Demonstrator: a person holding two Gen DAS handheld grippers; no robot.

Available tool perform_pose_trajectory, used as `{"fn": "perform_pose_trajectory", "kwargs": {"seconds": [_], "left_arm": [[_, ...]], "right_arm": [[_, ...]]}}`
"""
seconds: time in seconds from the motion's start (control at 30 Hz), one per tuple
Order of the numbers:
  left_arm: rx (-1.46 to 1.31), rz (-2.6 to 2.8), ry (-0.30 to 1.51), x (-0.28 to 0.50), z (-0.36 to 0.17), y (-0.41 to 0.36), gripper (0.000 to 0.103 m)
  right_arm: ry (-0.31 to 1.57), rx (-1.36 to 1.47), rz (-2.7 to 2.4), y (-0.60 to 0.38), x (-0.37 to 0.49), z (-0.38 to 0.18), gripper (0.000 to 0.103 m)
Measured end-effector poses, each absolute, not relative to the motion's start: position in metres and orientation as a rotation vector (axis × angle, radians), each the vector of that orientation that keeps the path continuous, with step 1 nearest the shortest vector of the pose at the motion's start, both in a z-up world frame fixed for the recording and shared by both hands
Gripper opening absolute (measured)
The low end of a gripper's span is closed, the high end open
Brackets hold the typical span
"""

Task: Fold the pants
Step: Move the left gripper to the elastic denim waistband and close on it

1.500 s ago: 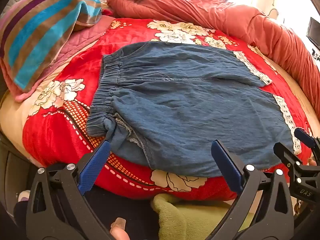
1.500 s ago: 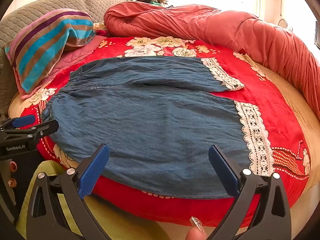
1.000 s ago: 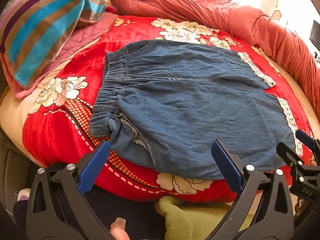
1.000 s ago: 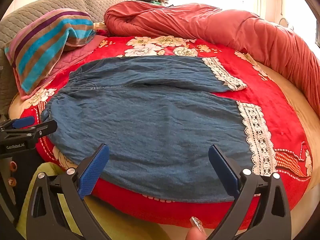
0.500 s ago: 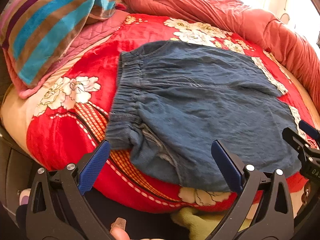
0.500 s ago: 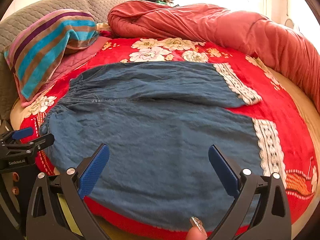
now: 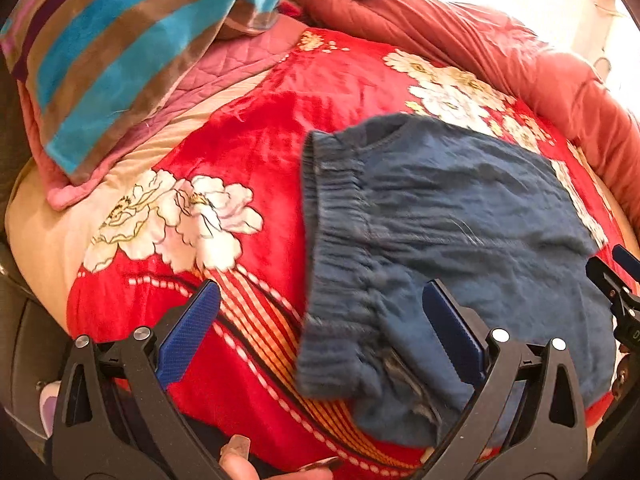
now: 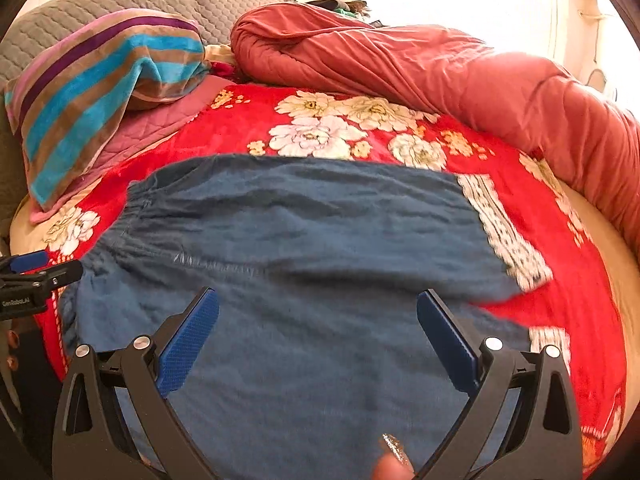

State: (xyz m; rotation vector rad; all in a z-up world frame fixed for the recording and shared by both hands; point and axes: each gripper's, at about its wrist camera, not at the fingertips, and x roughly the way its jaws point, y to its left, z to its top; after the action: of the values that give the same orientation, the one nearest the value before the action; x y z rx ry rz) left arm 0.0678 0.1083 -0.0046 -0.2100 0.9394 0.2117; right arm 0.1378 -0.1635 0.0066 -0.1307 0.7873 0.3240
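Note:
Blue denim pants (image 7: pixel 460 232) (image 8: pixel 312 264) with white lace cuffs (image 8: pixel 508 232) lie spread flat on a red floral blanket (image 7: pixel 248 148) (image 8: pixel 344 132). The gathered elastic waistband (image 7: pixel 336 248) is at the left. My left gripper (image 7: pixel 320 320) is open and hovers over the near waistband corner, gripping nothing. My right gripper (image 8: pixel 318 324) is open too, low above the middle of the near leg. Each gripper's tip shows at the edge of the other's view.
A striped blue-brown pillow (image 8: pixel 96 92) on a pink quilted pad (image 7: pixel 224 76) lies at the back left. A rolled salmon duvet (image 8: pixel 440 76) runs along the back and right. A grey quilted headboard (image 8: pixel 120 0) stands behind. The bed's near edge drops off below the grippers.
Both grippers have moved forward and lower over the pants. The left one has shifted toward the waistband corner. Both stay open; the pants have not moved.

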Motion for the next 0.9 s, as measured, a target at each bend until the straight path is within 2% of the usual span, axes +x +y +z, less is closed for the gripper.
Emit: {"fn": "perform_pose_trajectory", "kwargs": {"seconds": [0.63, 0.9], "left_arm": [[-0.228, 0.23, 0.997, 0.139, -0.009, 0.147, 0.095], [-0.223, 0.258, 0.998, 0.174, -0.013, 0.157, 0.095]], "right_arm": [[0.777, -0.236, 0.458, -0.117, 0.212, 0.016, 0.099], [0.814, -0.317, 0.477, -0.097, 0.254, 0.002, 0.099]]}}
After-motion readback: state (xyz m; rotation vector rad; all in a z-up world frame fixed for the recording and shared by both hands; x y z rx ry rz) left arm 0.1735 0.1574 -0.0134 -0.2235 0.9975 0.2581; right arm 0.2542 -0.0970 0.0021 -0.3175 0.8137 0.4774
